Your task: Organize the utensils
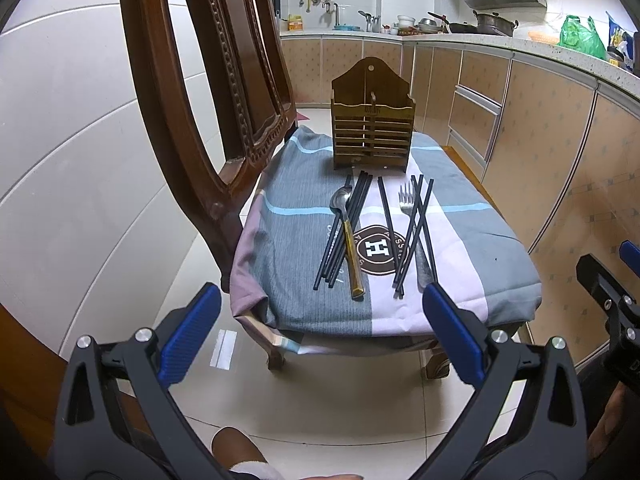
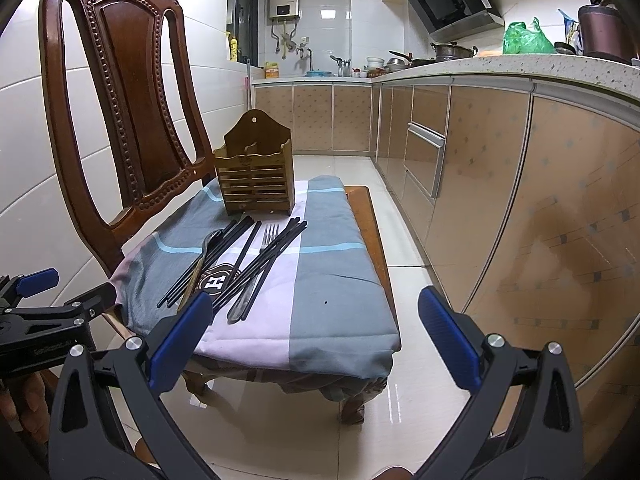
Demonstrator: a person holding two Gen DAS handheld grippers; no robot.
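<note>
Fingers [image 1: 188, 336] of the left gripper [image 1: 320, 328] are spread wide and hold nothing, hanging short of the chair seat, and the right gripper [image 2: 314, 336] beside it is just as wide and just as empty. Going left to right across the cloth [image 1: 292, 280]: a tight bunch of black chopsticks [image 1: 344, 228] lies with a spoon [image 1: 347, 236] among them, its bowl toward the wooden holder [image 1: 372, 128] and its yellowish handle toward the grippers; then a single chopstick [image 1: 387, 210]; then a fork [image 1: 412, 224] crossed by more chopsticks [image 1: 416, 232]. The likely trouble is in that tangle: closing on one thin stick could drag its neighbours, roll them off the seat edge, or pinch the loose cloth and pull everything askew. The holder stands upright at the back of the seat, slatted, with two compartments that look empty, and a hard nudge might tip it
</note>
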